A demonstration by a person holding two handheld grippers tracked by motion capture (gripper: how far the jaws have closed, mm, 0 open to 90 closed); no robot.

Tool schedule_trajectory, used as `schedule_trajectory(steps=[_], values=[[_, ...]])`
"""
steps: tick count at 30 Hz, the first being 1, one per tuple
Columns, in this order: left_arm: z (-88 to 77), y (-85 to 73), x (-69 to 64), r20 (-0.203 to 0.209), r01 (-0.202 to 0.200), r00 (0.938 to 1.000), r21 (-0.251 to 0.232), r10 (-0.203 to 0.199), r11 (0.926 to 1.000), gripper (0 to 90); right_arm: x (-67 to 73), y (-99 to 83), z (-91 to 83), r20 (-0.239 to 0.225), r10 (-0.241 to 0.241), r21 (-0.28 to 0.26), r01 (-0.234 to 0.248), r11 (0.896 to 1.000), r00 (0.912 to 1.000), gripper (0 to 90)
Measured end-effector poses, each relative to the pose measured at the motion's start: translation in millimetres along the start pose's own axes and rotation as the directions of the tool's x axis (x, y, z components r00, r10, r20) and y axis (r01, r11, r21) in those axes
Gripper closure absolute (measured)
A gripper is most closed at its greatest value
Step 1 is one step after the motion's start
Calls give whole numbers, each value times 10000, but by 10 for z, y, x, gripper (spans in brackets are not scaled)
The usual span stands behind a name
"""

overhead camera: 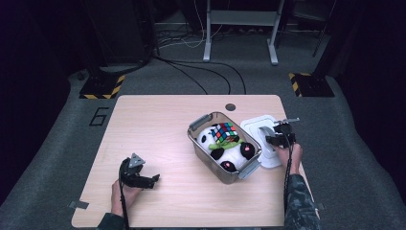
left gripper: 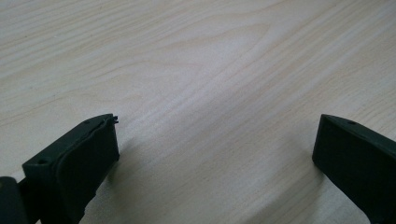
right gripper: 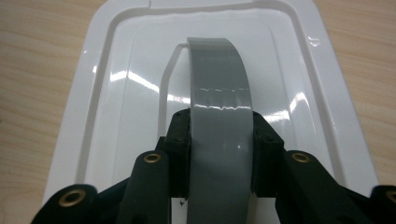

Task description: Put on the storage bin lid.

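Right gripper (right gripper: 222, 140) clamped the grey handle (right gripper: 218, 84) of the white lid (overhead camera: 262, 139) near the desk's (overhead camera: 158, 124) right edge; left gripper (left gripper: 215, 154) rested wide open.

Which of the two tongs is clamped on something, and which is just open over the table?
The right tongs are shut on the grey handle of the white lid; the left tongs stand open over bare table.

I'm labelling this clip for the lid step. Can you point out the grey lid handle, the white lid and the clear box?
grey lid handle (right gripper: 219, 84), right gripper view, its arched top.
white lid (right gripper: 116, 79), right gripper view, its glossy left panel.
clear box (overhead camera: 200, 121), high view, its far grey latch.
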State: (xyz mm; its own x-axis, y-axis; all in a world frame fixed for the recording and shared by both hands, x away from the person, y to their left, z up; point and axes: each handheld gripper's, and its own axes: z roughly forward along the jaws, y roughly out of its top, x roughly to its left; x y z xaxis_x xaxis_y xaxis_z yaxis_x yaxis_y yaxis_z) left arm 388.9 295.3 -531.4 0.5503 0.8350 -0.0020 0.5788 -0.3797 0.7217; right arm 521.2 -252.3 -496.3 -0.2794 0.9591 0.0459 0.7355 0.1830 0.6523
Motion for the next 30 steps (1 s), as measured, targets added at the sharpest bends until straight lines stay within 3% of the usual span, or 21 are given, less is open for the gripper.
schedule_trajectory(steps=[7, 16, 30], values=[[1, 0, 0, -3, -2, 10000, -9, 2, 10000, 0, -16, 27, -71, 55, -315, 29, 315, 9995, 9995, 667], [1, 0, 0, -3, 0, 10000, -8, 0, 10000, 1, -107, 61, -250, -153, -329, -237, 325, 9992, 9993, 668], [1, -1, -1, -6, 6, 10000, -15, -6, 10000, 0, -153, 224, -541, -32, -524, -426, 522, 9977, 9986, 668]])
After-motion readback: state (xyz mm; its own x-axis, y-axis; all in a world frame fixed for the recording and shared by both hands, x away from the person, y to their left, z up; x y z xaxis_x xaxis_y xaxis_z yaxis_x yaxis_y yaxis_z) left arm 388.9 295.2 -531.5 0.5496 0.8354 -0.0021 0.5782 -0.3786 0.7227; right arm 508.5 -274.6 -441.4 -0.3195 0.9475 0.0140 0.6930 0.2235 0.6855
